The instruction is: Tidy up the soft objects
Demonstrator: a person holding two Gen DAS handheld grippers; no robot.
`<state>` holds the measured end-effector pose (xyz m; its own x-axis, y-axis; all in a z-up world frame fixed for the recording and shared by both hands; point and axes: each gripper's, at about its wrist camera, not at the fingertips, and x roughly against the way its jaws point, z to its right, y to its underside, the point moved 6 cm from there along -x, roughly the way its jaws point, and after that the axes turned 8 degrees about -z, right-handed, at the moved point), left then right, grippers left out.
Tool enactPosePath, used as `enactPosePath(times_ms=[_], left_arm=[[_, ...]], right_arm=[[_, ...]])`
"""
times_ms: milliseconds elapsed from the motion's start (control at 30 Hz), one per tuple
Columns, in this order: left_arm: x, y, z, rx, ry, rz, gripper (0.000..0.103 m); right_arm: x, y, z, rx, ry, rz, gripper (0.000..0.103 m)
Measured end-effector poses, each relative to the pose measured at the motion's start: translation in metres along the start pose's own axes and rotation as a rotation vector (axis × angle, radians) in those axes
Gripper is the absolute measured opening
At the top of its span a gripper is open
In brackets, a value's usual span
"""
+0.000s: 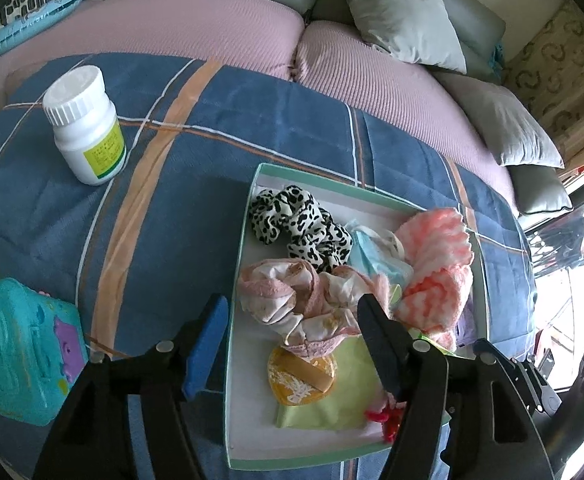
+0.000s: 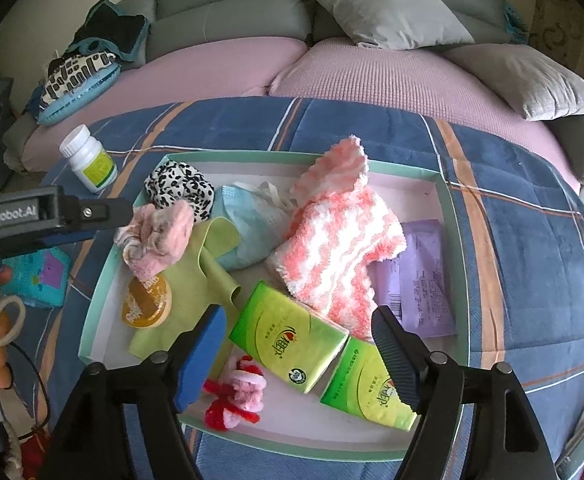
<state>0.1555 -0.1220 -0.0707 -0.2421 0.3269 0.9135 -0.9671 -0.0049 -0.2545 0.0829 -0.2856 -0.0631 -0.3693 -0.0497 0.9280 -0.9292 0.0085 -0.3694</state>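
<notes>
White bottle (image 1: 85, 125) on blue blanket (image 1: 195, 168), beside tray (image 1: 239, 264).

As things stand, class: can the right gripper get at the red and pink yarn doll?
Probably yes. The right gripper is open, and the yarn doll lies uncovered in the tray just below its blue finger.
</notes>
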Motion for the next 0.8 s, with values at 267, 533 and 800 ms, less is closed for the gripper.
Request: enactPosePath(times_ms=[267, 533, 800], left_arm=[[0.007, -0.002, -0.006, -0.019, -0.03, 0.052, 0.087], [0.013, -0.006, -0.013, -0.03, -0.076, 0.119, 0.101], [0.013, -0.007, -0.017, -0.041, -0.107, 0.136, 0.102]], right_arm=[[0.002, 0.001, 0.008, -0.032, 0.022, 0.01, 0.097], [0.002, 0.002, 0.025, -0.097, 0.056, 0.019, 0.103], [0.0, 0.003, 0.027, -0.107, 0.06, 0.013, 0.103]])
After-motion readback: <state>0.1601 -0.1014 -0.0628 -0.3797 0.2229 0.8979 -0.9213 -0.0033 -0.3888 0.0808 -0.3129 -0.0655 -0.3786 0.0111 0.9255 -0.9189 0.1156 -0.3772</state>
